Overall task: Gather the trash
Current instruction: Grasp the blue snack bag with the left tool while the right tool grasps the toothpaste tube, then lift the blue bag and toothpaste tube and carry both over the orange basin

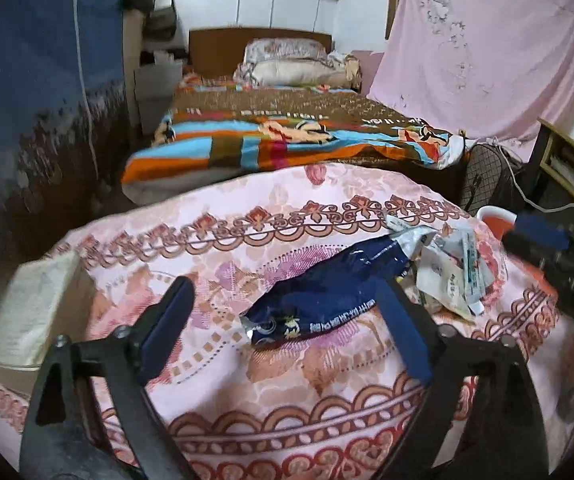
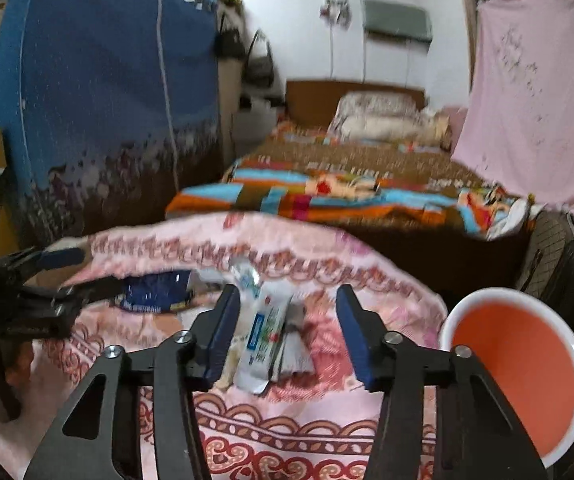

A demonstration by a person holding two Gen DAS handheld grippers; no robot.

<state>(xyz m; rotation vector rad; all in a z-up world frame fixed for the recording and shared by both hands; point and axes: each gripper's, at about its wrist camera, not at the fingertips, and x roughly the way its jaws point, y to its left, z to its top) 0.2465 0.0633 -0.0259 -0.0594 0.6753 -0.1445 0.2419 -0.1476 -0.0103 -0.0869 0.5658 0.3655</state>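
Note:
A crumpled dark blue wrapper (image 1: 327,284) lies on the pink flowered cloth (image 1: 247,380). My left gripper (image 1: 283,292) stands open around it; the right-hand finger (image 1: 401,328) overlaps its edge, the other is well apart. A heap of white wrappers (image 1: 451,272) lies just right of it. In the right wrist view my right gripper (image 2: 287,296) is open around a white wrapper with blue print (image 2: 263,336), with gaps on both sides. The left gripper (image 2: 59,276) shows at the left by the blue wrapper (image 2: 155,290).
An orange bowl with a white rim (image 2: 519,368) stands at the cloth's right edge. A cream block (image 1: 35,312) sits at the left edge. Behind are a bed with a striped blanket (image 1: 287,136), a blue-covered cabinet (image 2: 99,80) and a pink sheet (image 1: 483,40).

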